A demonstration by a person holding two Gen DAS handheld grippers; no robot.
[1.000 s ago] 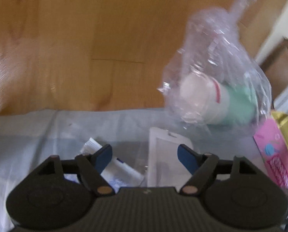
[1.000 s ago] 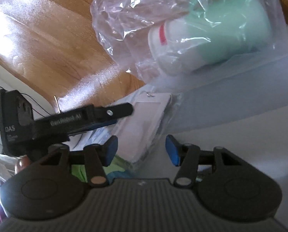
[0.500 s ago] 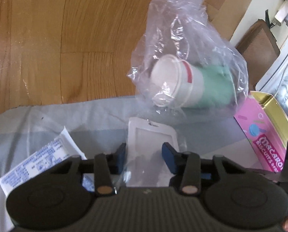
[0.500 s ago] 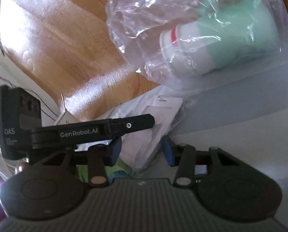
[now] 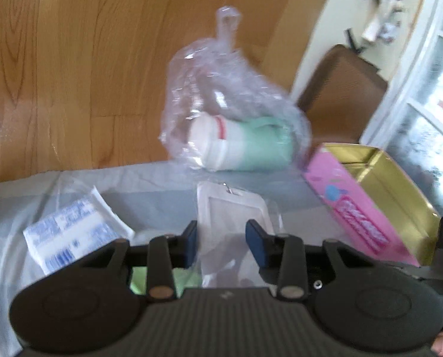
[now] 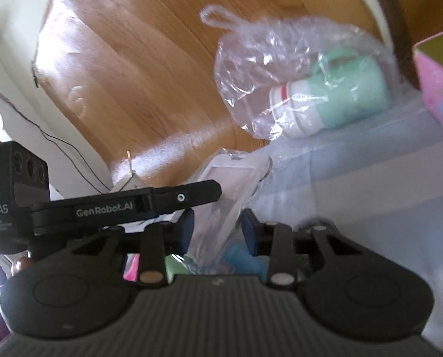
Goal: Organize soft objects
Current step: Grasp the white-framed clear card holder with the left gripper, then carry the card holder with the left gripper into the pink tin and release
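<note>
Pouch (image 5: 230, 208) long axis runs away from both grippers, toward the bag (image 5: 221, 113). Left gripper (image 5: 222, 245) and right gripper (image 6: 218, 232) have just been closing, now pinching its near end; earlier spread wide.

Readable in the right wrist view: "GenRobot.AI" in pale letters along the black arm of the left gripper (image 6: 126, 205), and "DAS" on the black camera block (image 6: 13, 196) at its outer end, with smaller lines beneath too fine to make out. On the pink tin (image 5: 361, 208), pink-and-white lettering along the side, too blurred to read. On the white packet (image 5: 72, 229), blue print, also too blurred to read.
</note>
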